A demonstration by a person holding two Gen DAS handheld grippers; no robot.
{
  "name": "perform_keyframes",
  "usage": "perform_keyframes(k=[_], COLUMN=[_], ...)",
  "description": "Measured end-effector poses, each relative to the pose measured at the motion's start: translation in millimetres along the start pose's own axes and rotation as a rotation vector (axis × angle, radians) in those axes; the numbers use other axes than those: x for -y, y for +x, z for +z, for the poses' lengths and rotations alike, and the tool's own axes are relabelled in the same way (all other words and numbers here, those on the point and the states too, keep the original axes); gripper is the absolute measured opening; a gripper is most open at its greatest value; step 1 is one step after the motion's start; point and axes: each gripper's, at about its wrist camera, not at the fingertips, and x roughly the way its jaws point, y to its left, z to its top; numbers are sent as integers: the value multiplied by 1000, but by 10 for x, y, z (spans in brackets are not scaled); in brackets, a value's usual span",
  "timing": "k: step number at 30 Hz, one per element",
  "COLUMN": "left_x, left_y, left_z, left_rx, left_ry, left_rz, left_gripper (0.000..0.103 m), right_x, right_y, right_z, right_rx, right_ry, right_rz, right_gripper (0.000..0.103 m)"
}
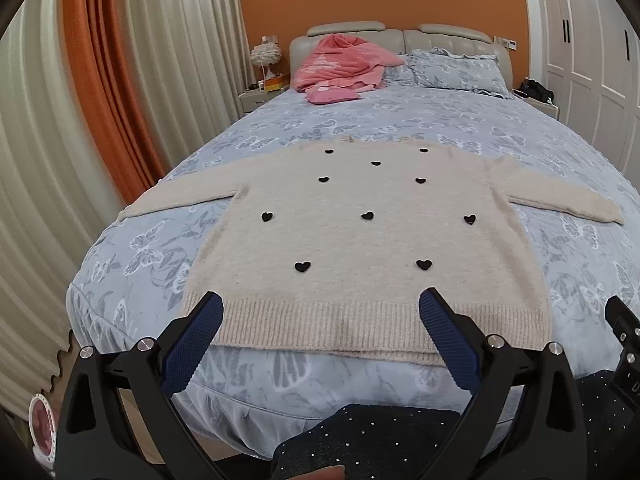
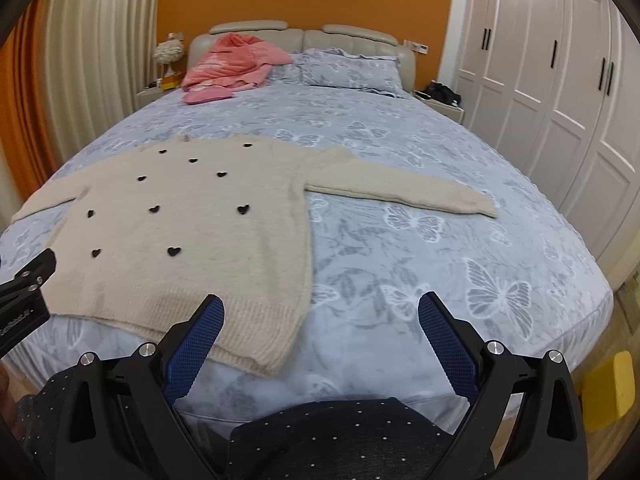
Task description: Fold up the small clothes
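Note:
A cream knit sweater (image 1: pixel 360 240) with small black hearts lies flat on the bed, sleeves spread out to both sides, ribbed hem toward me. My left gripper (image 1: pixel 320 304) is open and empty, held just above the hem. My right gripper (image 2: pixel 320 304) is open and empty, over the bedspread beside the sweater's (image 2: pixel 192 232) lower right corner. The right sleeve (image 2: pixel 400 188) stretches out to the right. Part of the right gripper shows at the right edge of the left wrist view (image 1: pixel 624 340).
The bed has a blue butterfly bedspread (image 2: pixel 440 260). Pink clothes (image 1: pixel 340 64) are piled by the pillows (image 1: pixel 456 68) at the headboard. Curtains (image 1: pixel 100 100) hang at left, white wardrobes (image 2: pixel 560 80) stand at right. My dotted dark trousers (image 2: pixel 340 436) are at the bed's near edge.

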Motion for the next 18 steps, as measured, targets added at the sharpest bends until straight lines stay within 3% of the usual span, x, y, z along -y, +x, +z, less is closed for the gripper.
perform_keyframes(k=[18], left_x=[-24], left_y=[-160], left_z=[-48], left_rx=[21], left_ry=[-2], left_rz=[41], left_gripper=[96], right_x=[-145], right_y=[-98], right_z=[-7], right_rx=[36], right_ry=[-56], right_rz=[105], right_gripper=[96])
